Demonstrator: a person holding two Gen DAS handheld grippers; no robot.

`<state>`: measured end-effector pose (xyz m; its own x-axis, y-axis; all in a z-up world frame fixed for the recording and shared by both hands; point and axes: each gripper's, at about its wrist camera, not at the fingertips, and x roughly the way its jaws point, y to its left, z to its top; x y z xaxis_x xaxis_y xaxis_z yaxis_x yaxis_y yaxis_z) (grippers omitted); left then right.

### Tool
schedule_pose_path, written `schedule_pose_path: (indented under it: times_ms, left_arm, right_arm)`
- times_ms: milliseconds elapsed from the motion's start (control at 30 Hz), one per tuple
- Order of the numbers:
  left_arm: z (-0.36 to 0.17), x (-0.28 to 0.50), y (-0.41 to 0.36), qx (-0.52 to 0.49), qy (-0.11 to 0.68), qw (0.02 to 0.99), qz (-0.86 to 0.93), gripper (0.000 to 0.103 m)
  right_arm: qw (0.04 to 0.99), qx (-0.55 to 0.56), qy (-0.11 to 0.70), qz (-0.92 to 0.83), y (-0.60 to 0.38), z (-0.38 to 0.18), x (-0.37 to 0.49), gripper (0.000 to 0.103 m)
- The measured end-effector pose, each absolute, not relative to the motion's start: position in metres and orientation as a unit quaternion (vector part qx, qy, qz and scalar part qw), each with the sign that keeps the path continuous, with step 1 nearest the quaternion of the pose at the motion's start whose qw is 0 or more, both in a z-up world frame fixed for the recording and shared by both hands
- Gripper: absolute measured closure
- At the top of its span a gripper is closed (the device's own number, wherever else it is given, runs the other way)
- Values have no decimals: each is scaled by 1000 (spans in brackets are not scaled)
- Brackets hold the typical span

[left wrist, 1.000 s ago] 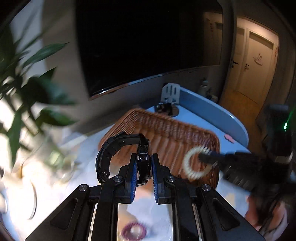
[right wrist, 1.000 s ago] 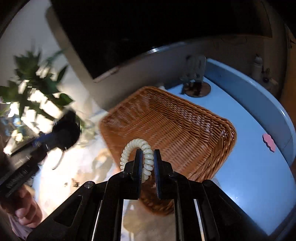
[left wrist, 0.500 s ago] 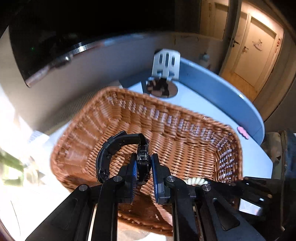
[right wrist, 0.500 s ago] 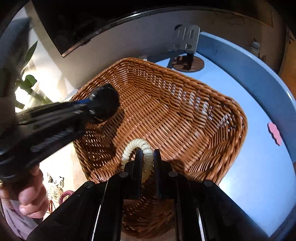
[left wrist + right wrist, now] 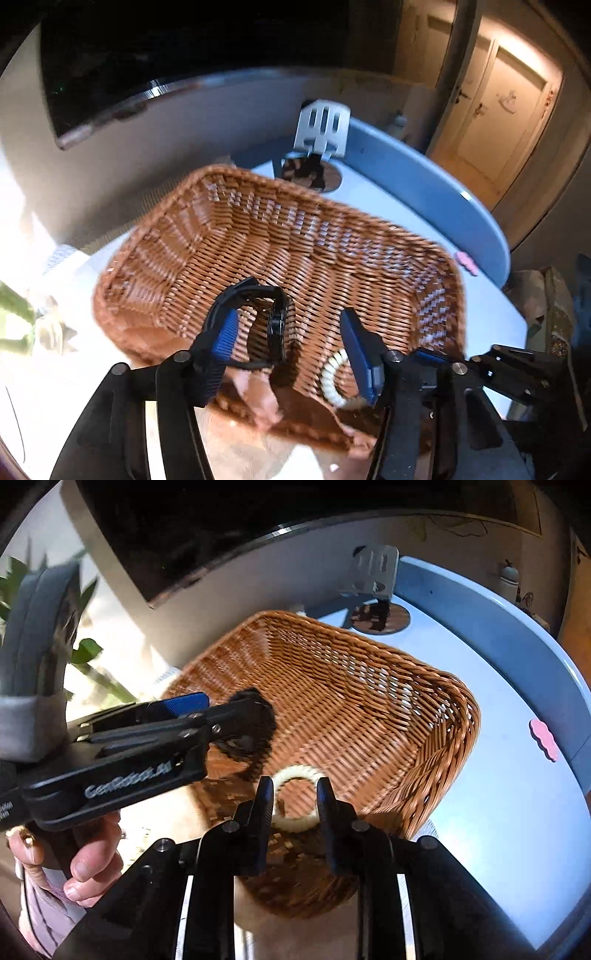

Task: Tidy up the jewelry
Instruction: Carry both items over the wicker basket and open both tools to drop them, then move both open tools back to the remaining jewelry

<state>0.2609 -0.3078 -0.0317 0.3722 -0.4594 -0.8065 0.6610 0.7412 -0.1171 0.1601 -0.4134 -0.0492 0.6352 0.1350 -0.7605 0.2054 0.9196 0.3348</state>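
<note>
A brown wicker basket [image 5: 303, 236] [image 5: 369, 686] stands on the light blue table. My left gripper [image 5: 291, 339] is open over the basket's near side. A black wristwatch [image 5: 273, 325] sits loose between its blue pads, leaning toward the left finger. My right gripper [image 5: 295, 801] is open over the basket. A cream spiral hair tie [image 5: 295, 801] lies between its fingers, and also shows in the left wrist view [image 5: 334, 380]. The left gripper and the watch [image 5: 247, 723] appear at the left of the right wrist view.
A white phone stand [image 5: 323, 129] [image 5: 375, 572] on a round base stands behind the basket. A pink cloud-shaped piece [image 5: 543, 738] lies on the table at right. A dark screen hangs on the wall behind. A green plant [image 5: 85, 653] is at far left.
Both grippers moved over the basket and opened. The watch and the cream hair tie were gripped before and are now released between the spread fingers.
</note>
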Motion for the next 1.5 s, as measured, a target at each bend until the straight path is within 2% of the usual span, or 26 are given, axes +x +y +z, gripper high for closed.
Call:
schedule_pose_path:
  times_ms: [167, 300, 400, 533, 633, 700, 900, 1200, 1333, 1500]
  left_arm:
    - [-1, 232, -276, 101, 416, 834, -348, 44]
    - [24, 205, -237, 86, 393, 849, -343, 44]
    - [39, 186, -205, 76, 380, 861, -331, 44]
    - [52, 162, -160, 59, 364, 874, -316, 43]
    - [55, 146, -125, 49, 356, 883, -302, 38]
    - [52, 135, -100, 38, 357, 887, -289, 34]
    - [28, 106, -25, 20, 367, 899, -238, 34]
    - [-13, 75, 81, -30, 396, 899, -188, 34]
    - [-30, 77, 85, -35, 409, 890, -198, 34]
    - [-51, 92, 45, -1, 429, 879, -209, 36]
  right_arm:
    - [902, 185, 391, -3, -393, -22, 135, 74]
    - [917, 172, 360, 21, -366, -2, 111, 60]
    - [921, 167, 348, 40, -347, 9, 98, 55]
    - [921, 157, 351, 65, -315, 13, 85, 54]
    - [918, 146, 359, 81, -289, 9, 77, 54]
    - [915, 140, 367, 91, -273, 5, 73, 54]
    - [906, 123, 388, 115, -235, -17, 66, 54]
    - [880, 174, 428, 112, -254, -70, 76, 54]
    - [884, 165, 421, 118, -257, -81, 77, 54]
    - [888, 156, 417, 117, -259, -89, 81, 54]
